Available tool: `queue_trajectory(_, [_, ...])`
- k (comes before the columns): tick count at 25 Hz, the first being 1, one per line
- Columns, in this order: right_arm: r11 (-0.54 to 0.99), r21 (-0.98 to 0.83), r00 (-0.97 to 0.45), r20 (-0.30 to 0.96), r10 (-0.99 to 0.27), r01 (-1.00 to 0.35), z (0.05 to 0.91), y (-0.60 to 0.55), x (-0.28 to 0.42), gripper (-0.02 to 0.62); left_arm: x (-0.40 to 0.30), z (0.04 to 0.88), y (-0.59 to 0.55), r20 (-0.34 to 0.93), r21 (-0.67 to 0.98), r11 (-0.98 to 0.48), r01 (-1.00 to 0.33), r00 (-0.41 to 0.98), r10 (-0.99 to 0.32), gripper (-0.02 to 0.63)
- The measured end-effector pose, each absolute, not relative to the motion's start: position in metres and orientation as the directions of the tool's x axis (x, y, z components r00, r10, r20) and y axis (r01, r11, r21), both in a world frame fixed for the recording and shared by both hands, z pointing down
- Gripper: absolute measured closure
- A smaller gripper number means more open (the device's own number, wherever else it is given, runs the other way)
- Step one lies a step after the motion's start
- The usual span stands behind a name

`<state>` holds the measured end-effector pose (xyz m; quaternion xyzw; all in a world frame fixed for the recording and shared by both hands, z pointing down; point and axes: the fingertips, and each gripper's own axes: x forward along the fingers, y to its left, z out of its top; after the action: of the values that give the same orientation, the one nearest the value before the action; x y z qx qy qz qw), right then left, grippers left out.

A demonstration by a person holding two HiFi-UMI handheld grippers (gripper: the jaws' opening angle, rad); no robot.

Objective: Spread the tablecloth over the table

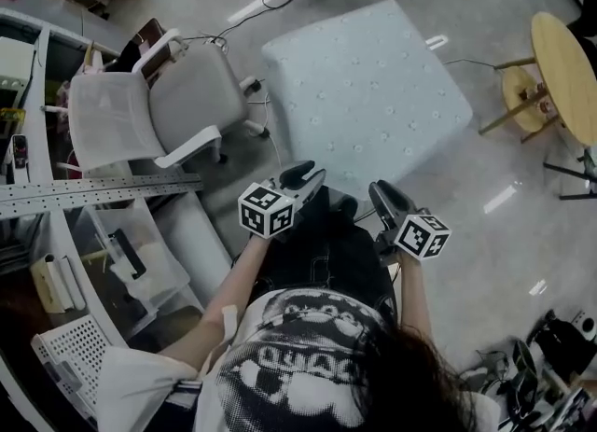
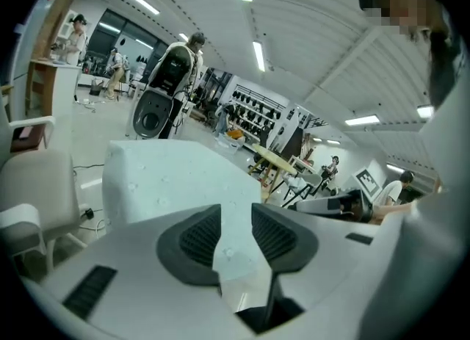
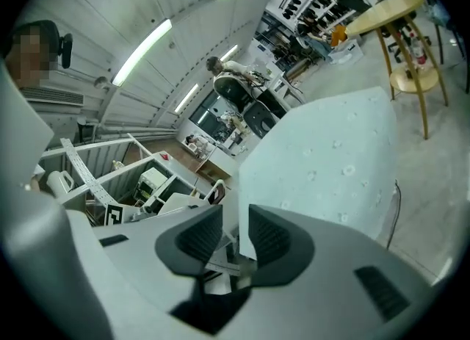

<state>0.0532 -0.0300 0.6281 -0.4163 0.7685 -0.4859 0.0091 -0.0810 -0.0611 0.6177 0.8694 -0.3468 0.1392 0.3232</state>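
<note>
2 spots on the tablecloth's (image 1: 364, 94) near edge sat clamped, 1 in the left gripper (image 1: 303, 176), 1 in the right gripper (image 1: 383, 195), so an even, taut lift seemed wisest.

The tablecloth (image 1: 364, 94) was thin, matt, pale cloth, smooth and sprinkled with small printed dots. The floor (image 1: 508, 234) was glossy and mirrored the lamps. At far right the round table (image 1: 564, 66) had a bare wooden top. At left the chair (image 1: 121, 122) had a mesh back and plastic arms, and the rail (image 1: 93, 192) near it was dull perforated metal.
</note>
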Motion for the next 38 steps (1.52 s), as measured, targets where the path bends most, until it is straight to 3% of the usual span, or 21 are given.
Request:
queue_trajectory(19, [0.317, -0.64, -0.625, 0.334, -0.705, -0.7, 0.555, -0.12, 0.043, 0.485, -0.059, 0.552, -0.127, 0.386, 0.425, -0.64, -0.64, 0.767, -0.512, 0.471])
queue_trajectory(38, [0.34, -0.613, -0.636, 0.363, -0.681, -0.713, 0.537, -0.174, -0.013, 0.486, -0.115, 0.557, -0.176, 0.364, 0.438, -0.642, -0.629, 0.777, -0.514, 0.472])
